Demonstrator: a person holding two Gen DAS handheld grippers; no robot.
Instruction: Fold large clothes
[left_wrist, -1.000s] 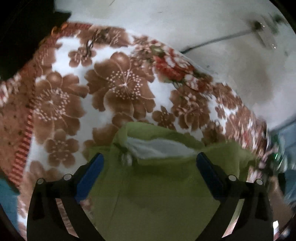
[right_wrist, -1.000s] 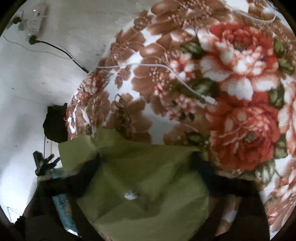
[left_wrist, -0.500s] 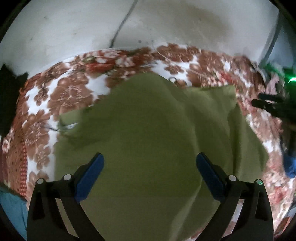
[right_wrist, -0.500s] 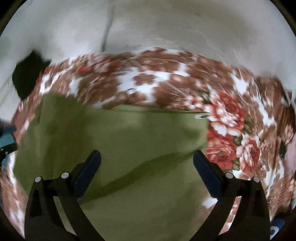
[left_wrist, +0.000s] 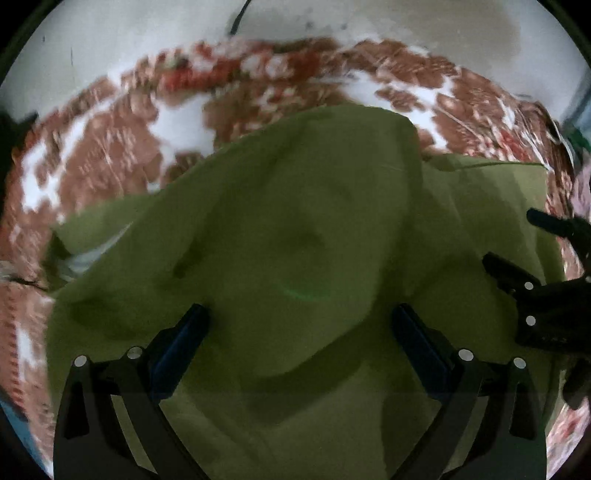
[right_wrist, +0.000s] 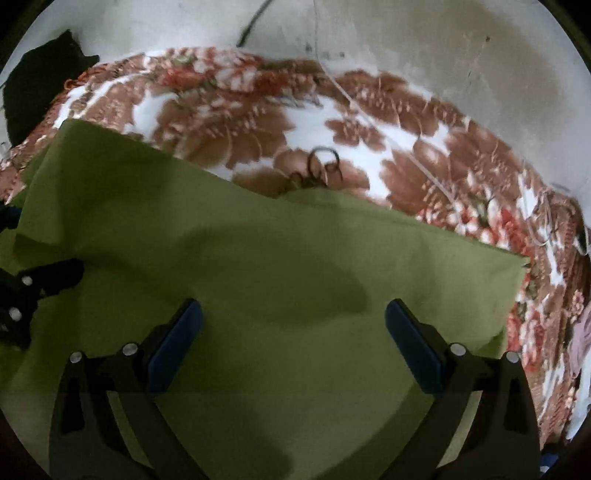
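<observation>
— Where is the green cloth (right_wrist: 280, 266)?

— It lies spread on the flowery blanket (right_wrist: 229, 114). Its far edge sits near the middle of the blanket, next to some dark rings (right_wrist: 323, 164).

— What are the grippers doing?

— The left gripper (left_wrist: 301, 332) and the right gripper (right_wrist: 291, 328) both hang over the cloth. Their jaws are spread wide and hold nothing.

— Anything else?

— A thin white cord (right_wrist: 373, 122) runs across the blanket.

left wrist: close above green cloth (left_wrist: 295, 258) | right wrist: same, facing wall | shared: cloth, floral blanket (right_wrist: 369, 147)
</observation>
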